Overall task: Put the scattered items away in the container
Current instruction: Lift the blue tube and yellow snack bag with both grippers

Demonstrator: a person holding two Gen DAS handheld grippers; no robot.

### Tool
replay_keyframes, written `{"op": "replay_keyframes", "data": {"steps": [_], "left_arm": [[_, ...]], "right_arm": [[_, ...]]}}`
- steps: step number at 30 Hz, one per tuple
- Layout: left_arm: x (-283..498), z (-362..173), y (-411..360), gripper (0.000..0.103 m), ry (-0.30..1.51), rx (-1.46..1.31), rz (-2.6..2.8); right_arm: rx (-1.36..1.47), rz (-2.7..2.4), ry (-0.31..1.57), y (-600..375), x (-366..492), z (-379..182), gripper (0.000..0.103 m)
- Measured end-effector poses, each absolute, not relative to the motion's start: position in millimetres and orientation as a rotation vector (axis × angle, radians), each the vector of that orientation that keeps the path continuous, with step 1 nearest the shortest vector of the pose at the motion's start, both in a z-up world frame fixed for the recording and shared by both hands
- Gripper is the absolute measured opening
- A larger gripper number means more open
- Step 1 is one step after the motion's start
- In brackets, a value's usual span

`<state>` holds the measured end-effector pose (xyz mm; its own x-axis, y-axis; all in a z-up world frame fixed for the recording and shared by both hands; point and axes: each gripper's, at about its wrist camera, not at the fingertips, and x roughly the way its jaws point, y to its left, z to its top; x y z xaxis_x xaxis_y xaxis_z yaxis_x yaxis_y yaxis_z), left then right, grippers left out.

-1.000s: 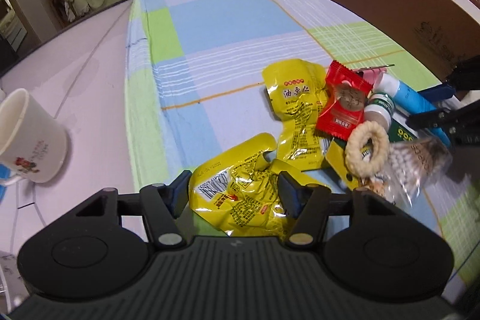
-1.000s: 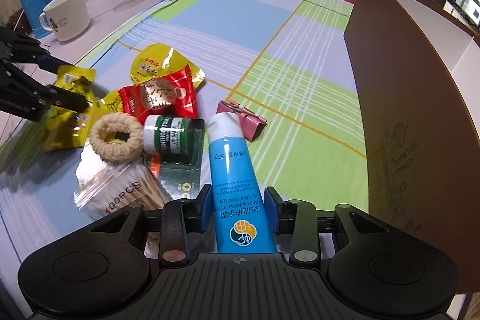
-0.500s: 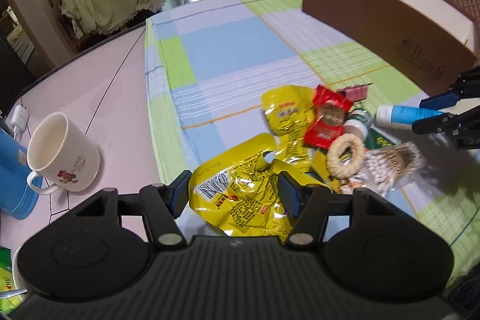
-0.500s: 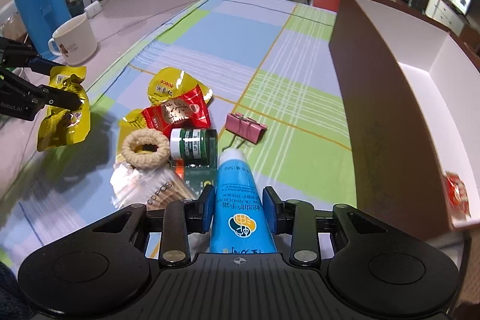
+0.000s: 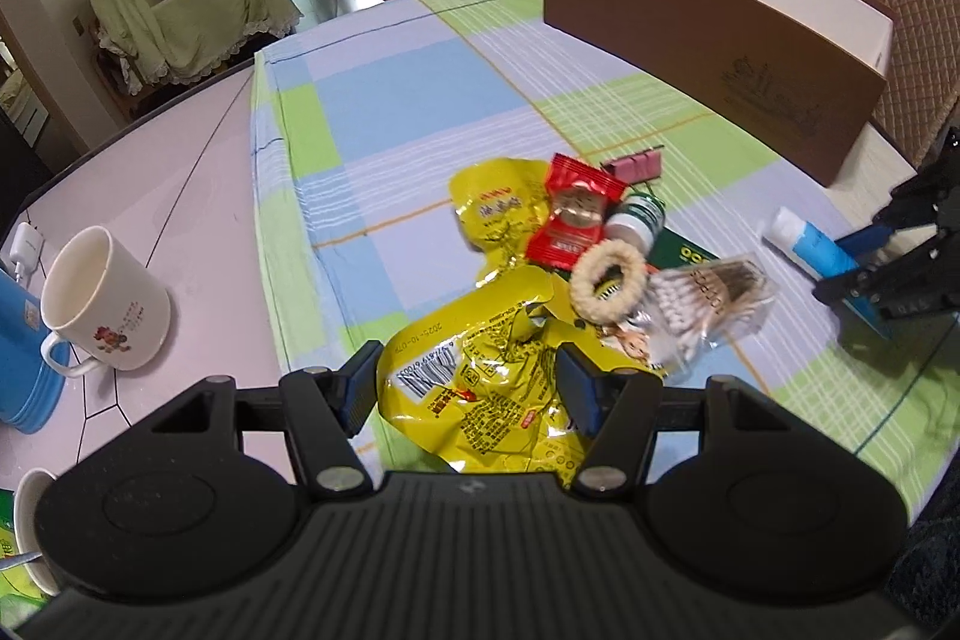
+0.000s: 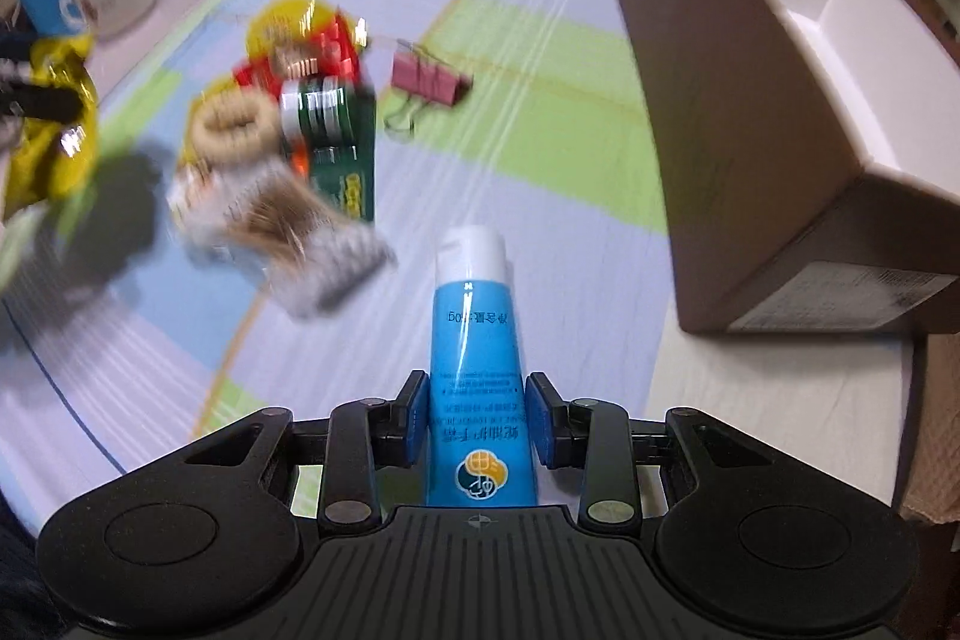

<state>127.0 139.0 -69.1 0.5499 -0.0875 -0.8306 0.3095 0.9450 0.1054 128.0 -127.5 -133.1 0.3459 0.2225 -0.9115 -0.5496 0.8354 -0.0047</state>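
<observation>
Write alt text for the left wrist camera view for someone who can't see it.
The left gripper holds a crumpled yellow snack packet above a checked tablecloth. Beyond it lies a pile of small items: a red candy wrapper, a woven ring and a bag of cotton swabs. The right gripper carries a blue tube near the open brown box.

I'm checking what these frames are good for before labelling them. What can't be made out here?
- Box floor: left wrist view, hidden by its near wall; right wrist view, cut off by the edge.
- Pile around the green bottle: right wrist view, motion-blurred, labels unreadable.
- Blue tube tail: right wrist view, hidden under the gripper body.
- Yellow packet lower part: left wrist view, hidden likewise.
</observation>
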Motion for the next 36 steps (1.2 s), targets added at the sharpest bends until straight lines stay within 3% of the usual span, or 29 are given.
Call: {"op": "replay_keyframes", "data": {"steps": [1,2,4,7,8,9,10,11,25,36], "left_arm": [[125.7,-69.2,137.9,0.058,0.962,0.255,-0.240],[125.0,-69.0,137.1,0.058,0.963,0.255,-0.240],[123.5,-68.5,136.0,0.058,0.962,0.253,-0.241],[120.8,-68.1,135.1,0.058,0.960,0.250,-0.241],[120.0,-68.3,135.0,0.058,0.961,0.249,-0.240],[119.3,-68.6,134.9,0.058,0.963,0.248,-0.239],[118.3,-69.2,134.6,0.058,0.965,0.248,-0.238],[117.2,-69.5,134.3,0.058,0.967,0.248,-0.237],[105.2,-68.7,121.1,0.058,0.972,0.250,-0.242],[110.6,-53.3,76.5,0.058,0.931,0.296,-0.334]], "right_arm": [[-0.335,0.516,1.105,-127.4,129.1,-133.5,0.034],[-0.341,0.527,1.105,-125.9,130.7,-133.6,0.045],[-0.361,0.518,1.089,-122.7,133.8,-134.5,0.054],[-0.360,0.519,1.074,-120.8,138.9,-135.6,0.057],[-0.355,0.526,1.074,-120.6,140.4,-135.7,0.055],[-0.349,0.534,1.073,-120.3,141.8,-135.7,0.047],[-0.349,0.541,1.071,-119.5,142.3,-135.8,0.031],[-0.362,0.549,1.067,-117.6,141.1,-136.1,0.030],[-0.406,0.628,1.111,-118.3,109.5,-131.1,0.028],[-0.282,0.642,1.053,-166.5,98.4,-79.3,0.028]]}}
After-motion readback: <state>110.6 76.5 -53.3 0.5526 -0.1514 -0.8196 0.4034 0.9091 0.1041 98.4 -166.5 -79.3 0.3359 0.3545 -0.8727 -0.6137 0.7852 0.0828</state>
